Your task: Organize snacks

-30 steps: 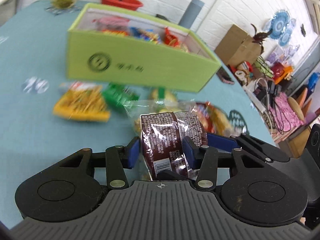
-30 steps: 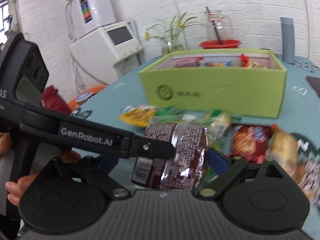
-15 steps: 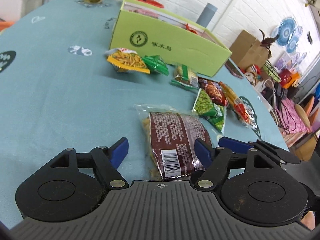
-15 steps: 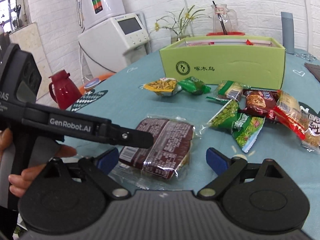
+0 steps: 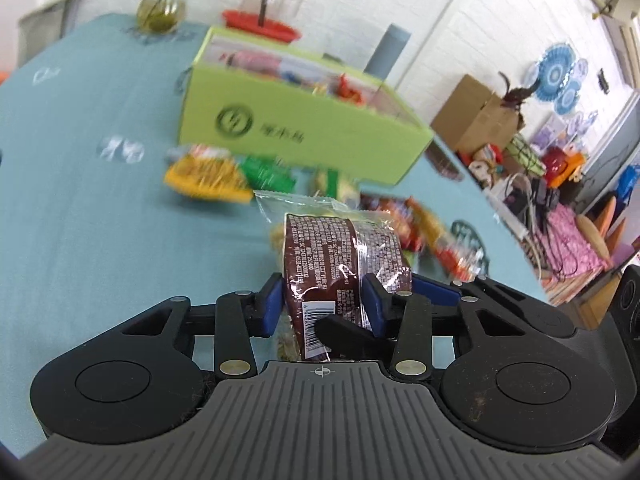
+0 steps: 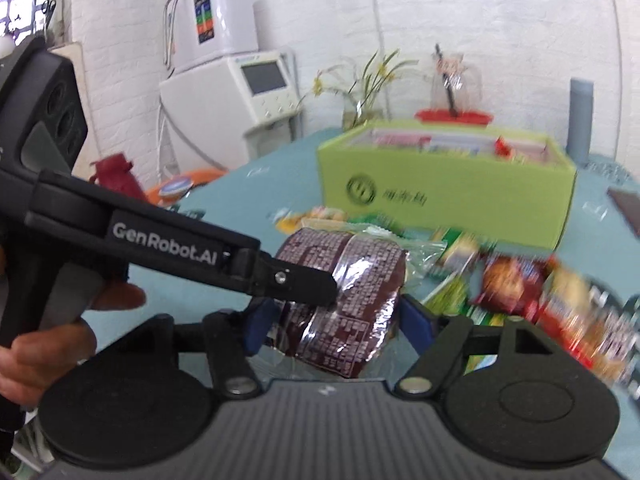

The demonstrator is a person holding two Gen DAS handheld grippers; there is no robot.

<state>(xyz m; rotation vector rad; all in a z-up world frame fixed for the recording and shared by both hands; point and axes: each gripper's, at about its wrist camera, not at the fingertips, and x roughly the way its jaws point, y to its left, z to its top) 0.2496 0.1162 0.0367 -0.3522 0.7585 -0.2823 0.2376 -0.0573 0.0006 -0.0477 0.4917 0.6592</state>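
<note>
A brown snack pack in clear wrap (image 5: 328, 264) is pinched between the blue pads of my left gripper (image 5: 322, 304) and held above the teal table. In the right wrist view the same pack (image 6: 344, 300) sits between the blue pads of my right gripper (image 6: 334, 324), which close in on both its sides; the left gripper's black finger (image 6: 296, 280) crosses in front. The green snack box (image 5: 296, 132) stands open beyond, with several packets inside; it also shows in the right wrist view (image 6: 448, 196).
Loose snack packets lie in front of the box: a yellow one (image 5: 204, 178), a green one (image 5: 266, 174), and red and orange ones (image 6: 512, 284) to the right. A flower vase (image 5: 160, 12) and a red bowl (image 5: 260, 26) stand behind the box.
Half a second ago the brown pack lay flat on the table between open grippers. Now both grippers have closed on it and it is lifted, closer to the box.
</note>
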